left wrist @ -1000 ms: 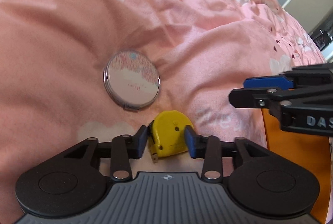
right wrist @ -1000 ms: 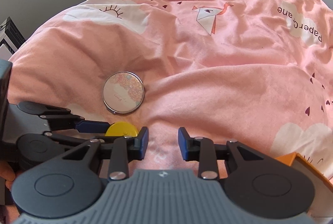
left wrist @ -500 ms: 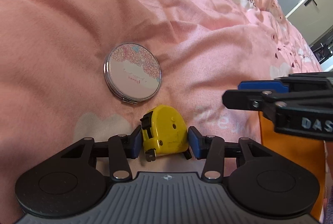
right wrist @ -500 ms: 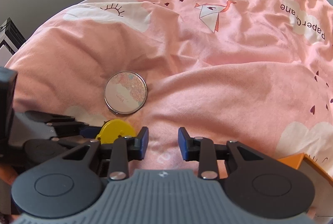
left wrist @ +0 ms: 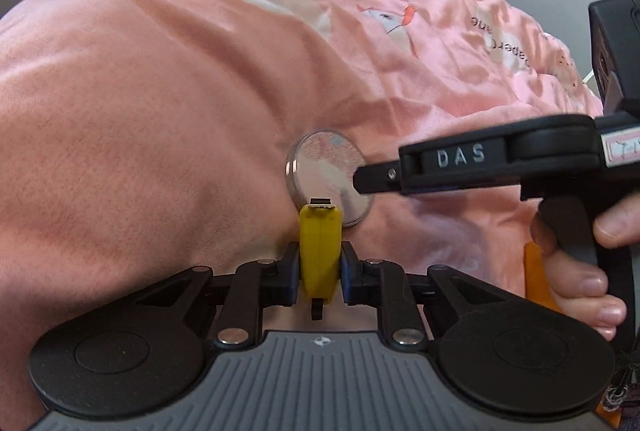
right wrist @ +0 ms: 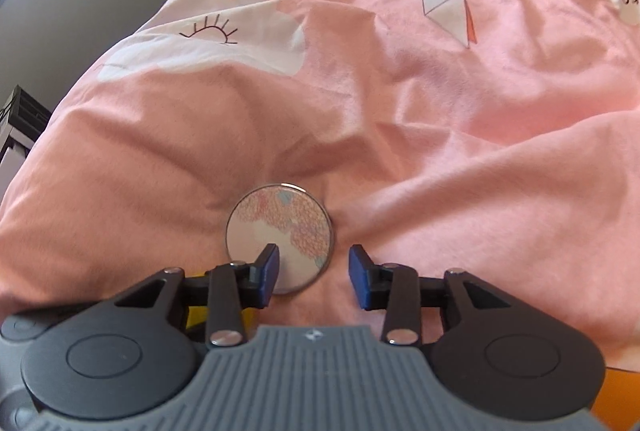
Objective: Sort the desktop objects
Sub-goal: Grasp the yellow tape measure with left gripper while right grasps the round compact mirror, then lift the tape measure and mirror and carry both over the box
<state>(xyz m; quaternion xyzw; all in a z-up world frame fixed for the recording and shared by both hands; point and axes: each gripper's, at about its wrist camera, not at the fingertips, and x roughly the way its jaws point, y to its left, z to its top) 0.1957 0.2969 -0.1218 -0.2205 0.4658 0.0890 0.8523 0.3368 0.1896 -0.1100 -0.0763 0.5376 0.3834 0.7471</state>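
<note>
**Left tool just grabbed the tape measure, right one going for the mirror**

Quick update. Left tool (left wrist: 320, 273) has just clamped down: a sec ago the yellow tape measure (left wrist: 321, 247) sat loosely between wide jaws, flat side up; now the blue pads squeeze its narrow sides and it stands on edge, metal hook end pointing away from the cam. Looks lifted a bit off the bed, tbh can't say for sure.

Right tool (right wrist: 313, 273) has its jaws partway open, they've just been widening, nothing between them yet. It's swung in over the round compact mirror (right wrist: 279, 238), which lies flat on the pink duvet (right wrist: 440, 151); left pad already overlaps the mirror's near edge in the right wrist cam, right pad's just beside it. From the left cam you see that tool's tip over the mirror too, w/ the person's hand (left wrist: 580, 271) on the grip.

Orange box (left wrist: 536, 275) peeks out at the right edge, prob the drop spot imo. So: one item secured, second pick being lined up.
</note>
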